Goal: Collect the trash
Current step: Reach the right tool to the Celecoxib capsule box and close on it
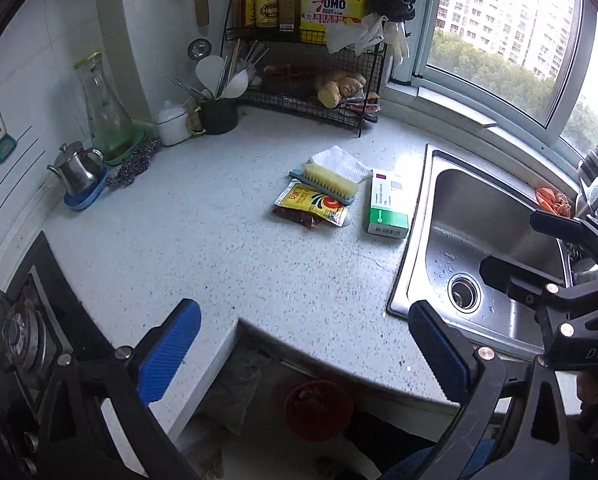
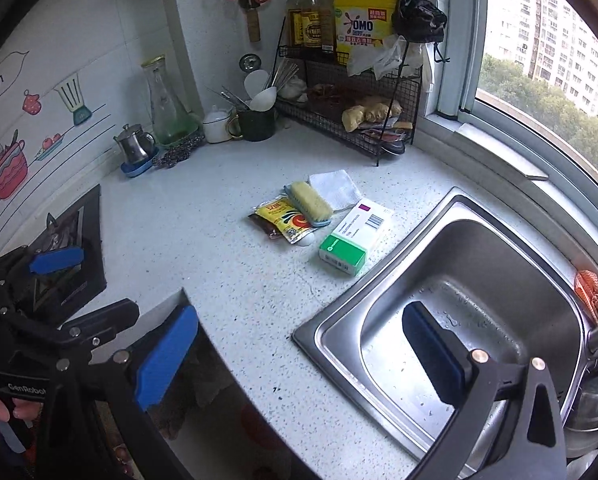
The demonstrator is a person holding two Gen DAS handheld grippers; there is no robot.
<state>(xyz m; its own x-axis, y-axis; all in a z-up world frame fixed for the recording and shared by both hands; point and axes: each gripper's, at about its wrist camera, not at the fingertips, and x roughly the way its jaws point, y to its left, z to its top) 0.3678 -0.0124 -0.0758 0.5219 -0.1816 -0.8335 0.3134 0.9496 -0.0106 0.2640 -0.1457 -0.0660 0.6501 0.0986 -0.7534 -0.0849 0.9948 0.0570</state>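
Note:
On the speckled counter lie a yellow sauce packet (image 1: 311,206) (image 2: 285,220), a green-and-white carton (image 1: 387,204) (image 2: 353,240), a yellow scrub brush (image 1: 327,182) (image 2: 311,202) resting partly on the packet, and a white folded cloth (image 1: 345,162) (image 2: 335,188). My left gripper (image 1: 305,354) (image 2: 85,286) hovers open over the counter's front edge, well short of them, holding nothing. My right gripper (image 2: 299,354) (image 1: 509,244) is open and empty, one finger over the sink, the other over the counter edge. A red bin (image 1: 317,410) stands on the floor below the counter cut-out.
A steel sink (image 1: 423,248) (image 2: 323,332) sits right of the items, with an orange net scrubber (image 2: 593,292) on its far rim. A gas stove (image 1: 23,332) (image 2: 69,236) is at the left. A wire rack (image 1: 299,92) with bottles, a utensil cup, a carafe and a small kettle line the back wall.

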